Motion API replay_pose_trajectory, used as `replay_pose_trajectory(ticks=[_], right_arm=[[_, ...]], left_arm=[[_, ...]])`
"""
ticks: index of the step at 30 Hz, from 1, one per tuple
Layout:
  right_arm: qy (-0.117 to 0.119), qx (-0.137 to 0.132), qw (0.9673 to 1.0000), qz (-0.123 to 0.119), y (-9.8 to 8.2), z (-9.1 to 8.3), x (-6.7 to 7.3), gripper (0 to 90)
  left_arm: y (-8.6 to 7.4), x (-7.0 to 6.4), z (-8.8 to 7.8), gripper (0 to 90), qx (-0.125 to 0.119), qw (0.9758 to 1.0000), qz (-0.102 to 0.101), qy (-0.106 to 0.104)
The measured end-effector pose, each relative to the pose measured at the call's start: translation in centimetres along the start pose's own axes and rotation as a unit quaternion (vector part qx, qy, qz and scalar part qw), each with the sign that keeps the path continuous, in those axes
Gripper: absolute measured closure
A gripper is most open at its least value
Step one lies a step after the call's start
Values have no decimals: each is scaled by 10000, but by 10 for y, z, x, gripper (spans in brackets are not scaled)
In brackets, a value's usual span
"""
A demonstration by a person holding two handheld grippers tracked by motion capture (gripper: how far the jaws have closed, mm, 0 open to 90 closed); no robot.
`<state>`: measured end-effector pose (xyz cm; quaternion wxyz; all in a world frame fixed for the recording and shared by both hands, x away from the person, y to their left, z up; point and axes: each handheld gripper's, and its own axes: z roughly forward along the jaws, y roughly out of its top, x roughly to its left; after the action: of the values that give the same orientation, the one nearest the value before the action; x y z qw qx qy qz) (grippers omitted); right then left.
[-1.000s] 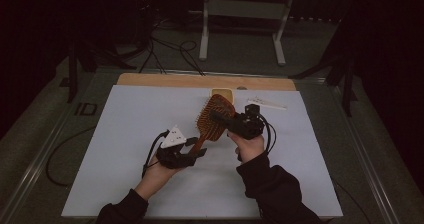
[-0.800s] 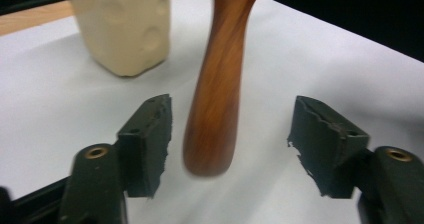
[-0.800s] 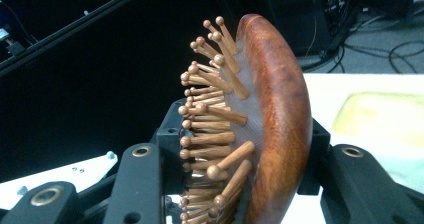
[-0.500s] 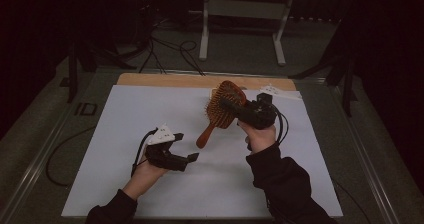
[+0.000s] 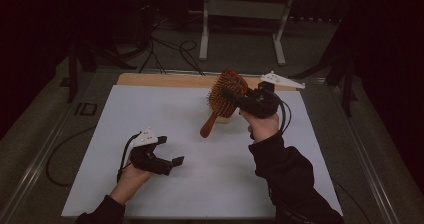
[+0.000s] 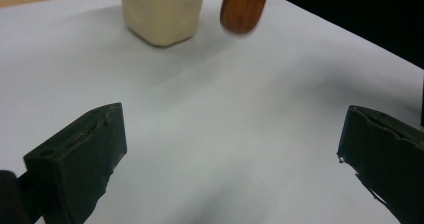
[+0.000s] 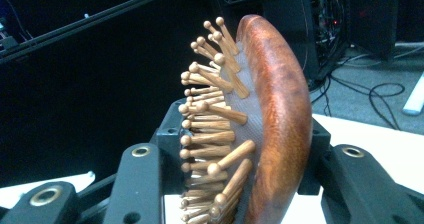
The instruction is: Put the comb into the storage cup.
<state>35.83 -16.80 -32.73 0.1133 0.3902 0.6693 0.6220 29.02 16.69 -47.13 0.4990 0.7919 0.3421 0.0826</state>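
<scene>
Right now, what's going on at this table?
A person works at a white-covered table with a tool in each hand. The right tool is clamped on the head of a wooden hairbrush and holds it up off the table, handle hanging down. The left tool sits low over the sheet; its jaws have just been opening, with nothing between them. A cream block stands beneath the brush handle.

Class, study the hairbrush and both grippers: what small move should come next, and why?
Probably lower the hairbrush, handle first, toward the cream container. The right gripper clamps its head, handle hanging just above the container; the left gripper, jaws just opened, holds nothing.
</scene>
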Motion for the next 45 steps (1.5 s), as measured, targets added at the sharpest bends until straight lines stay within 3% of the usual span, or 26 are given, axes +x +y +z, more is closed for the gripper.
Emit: replay_pose_trajectory(ticks=[6,9,17,24,29,33,35,45], right_arm=[[-83,-122,9998,-131,18,3,-4,532],[-171,-209,9994,-206,29,3,-8,532],[-417,-453,9977,-272,56,0,-19,530],[-680,-515,9956,-385,69,5,-30,531],[-815,-540,9942,-439,71,10,-35,530],[-1060,-460,9916,-580,68,19,-43,530],[-1127,-416,9913,-529,65,24,-47,530],[-1188,-230,9916,-453,44,48,-64,530]], left_arm=[[-16,4,-5,0,18,9999,-56,102],[-21,5,-7,0,-7,9998,102,188],[-26,7,-15,0,-143,9992,197,317],[-30,9,-20,0,-186,9991,208,315],[-32,10,-21,0,-191,9990,222,335],[-32,10,-23,0,-235,9988,256,347],[-32,10,-23,0,-240,9987,268,362],[-33,11,-25,0,-285,9981,324,437]])
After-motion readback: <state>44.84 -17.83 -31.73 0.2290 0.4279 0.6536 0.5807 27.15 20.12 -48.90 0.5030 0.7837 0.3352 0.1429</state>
